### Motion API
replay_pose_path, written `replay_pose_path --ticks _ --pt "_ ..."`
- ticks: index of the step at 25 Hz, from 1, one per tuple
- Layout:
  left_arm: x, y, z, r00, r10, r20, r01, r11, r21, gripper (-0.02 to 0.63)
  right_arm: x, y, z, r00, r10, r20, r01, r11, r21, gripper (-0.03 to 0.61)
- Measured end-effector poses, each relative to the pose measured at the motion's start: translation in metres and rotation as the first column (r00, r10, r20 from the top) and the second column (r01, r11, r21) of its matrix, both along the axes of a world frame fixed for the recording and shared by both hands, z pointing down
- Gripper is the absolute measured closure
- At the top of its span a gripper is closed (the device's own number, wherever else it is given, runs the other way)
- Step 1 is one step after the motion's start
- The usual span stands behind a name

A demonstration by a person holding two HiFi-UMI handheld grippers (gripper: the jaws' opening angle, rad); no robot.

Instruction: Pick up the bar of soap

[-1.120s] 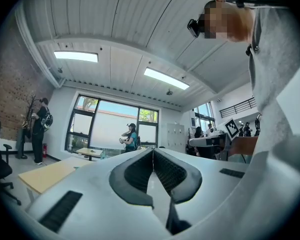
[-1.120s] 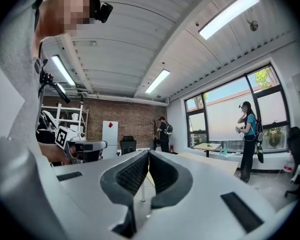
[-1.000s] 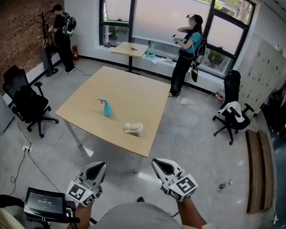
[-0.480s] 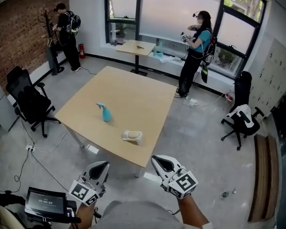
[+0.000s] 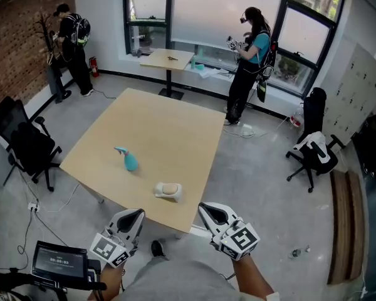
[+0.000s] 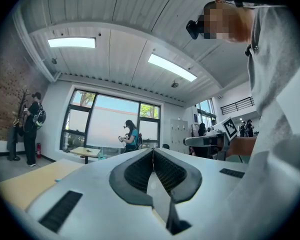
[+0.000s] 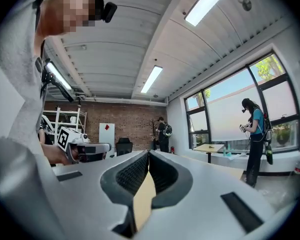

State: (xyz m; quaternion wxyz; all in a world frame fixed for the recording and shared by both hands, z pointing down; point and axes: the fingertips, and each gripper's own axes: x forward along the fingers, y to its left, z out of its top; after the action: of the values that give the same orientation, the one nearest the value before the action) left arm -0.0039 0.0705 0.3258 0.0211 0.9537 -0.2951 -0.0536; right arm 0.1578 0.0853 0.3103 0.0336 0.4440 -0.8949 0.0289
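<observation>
In the head view the bar of soap (image 5: 168, 190) lay in a pale holder close to the near edge of the table (image 5: 156, 124), with a teal spray bottle (image 5: 128, 160) farther off to its left. The soap's long axis ran roughly left to right across the scene. It sat ahead of both tools and between them. The left gripper (image 5: 135, 215) was just near and left of it, and the right gripper (image 5: 206, 209) just near and right. Neither was touching it, and I could not say that either hand was clearly the nearer. By my reading the coming move was a short reach forward and inward over the table edge.

In the left gripper view the jaws met at their tips with nothing between them. A strip of tabletop showed at the far left, but the soap was hidden below the gripper's own body.

In the right gripper view the jaws were likewise pressed together and empty, and the soap was out of sight there too. Only the head view placed it.
</observation>
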Motion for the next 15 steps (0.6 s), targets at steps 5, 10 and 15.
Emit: replay_pose_path --ticks 5,10,15 --pt "0.014 -0.067 -0.017 0.997 0.071 -0.033 -0.07 0.996 0.053 0.607 0.002 -0.047 -0.01 0.999 0.05 -0.016 -0.05 0.998 0.029 0.575" --pt "0.011 -0.119 -0.012 0.988 0.143 -0.055 -0.14 0.989 0.056 0.607 -0.006 -0.091 -0.008 0.994 0.108 -0.035 -0.107 0.994 0.037 0.575" --pt "0.018 -0.153 0.001 0.981 0.191 -0.022 -0.19 0.981 0.037 0.609 -0.013 -0.115 -0.001 0.992 0.123 -0.027 -0.122 0.992 0.018 0.575"
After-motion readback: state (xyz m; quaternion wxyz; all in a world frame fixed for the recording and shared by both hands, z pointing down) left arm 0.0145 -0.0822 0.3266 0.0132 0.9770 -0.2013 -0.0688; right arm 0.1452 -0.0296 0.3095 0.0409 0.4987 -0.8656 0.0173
